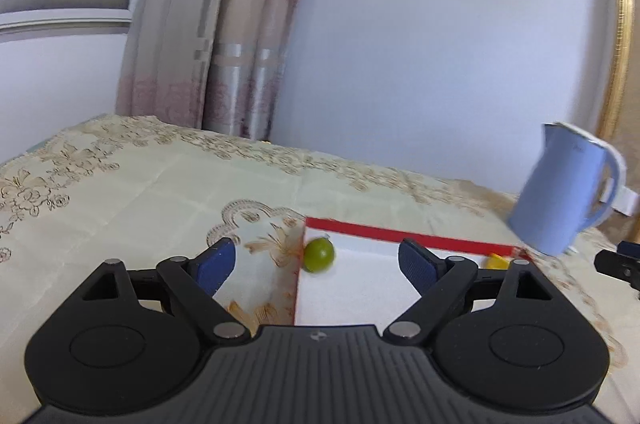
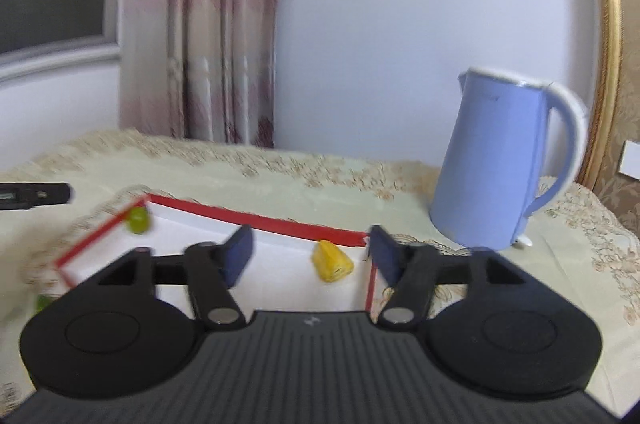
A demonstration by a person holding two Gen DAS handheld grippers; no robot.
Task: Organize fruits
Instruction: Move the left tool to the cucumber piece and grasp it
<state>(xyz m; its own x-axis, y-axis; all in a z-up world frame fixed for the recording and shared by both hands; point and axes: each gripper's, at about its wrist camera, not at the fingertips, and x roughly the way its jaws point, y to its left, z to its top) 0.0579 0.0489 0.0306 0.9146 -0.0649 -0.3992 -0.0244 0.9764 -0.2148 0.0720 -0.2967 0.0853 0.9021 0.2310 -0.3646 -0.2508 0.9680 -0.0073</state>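
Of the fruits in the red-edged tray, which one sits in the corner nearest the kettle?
The yellow fruit, at the tray's kettle end. The round green fruit sits in the opposite far corner.

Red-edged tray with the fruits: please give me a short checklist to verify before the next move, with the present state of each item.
1. Left tongs free, nothing between the pads: ok.
2. Right tongs free, nothing between the pads: ok.
3. Green fruit inside the red-edged tray, at its far left corner: ok.
4. Yellow fruit inside the tray, near its right wall: ok.
5. All fruits in the tray: not ok; a blurred green thing lies outside its left edge.
6. Blue kettle apart from the tray, upright on the tablecloth: ok.
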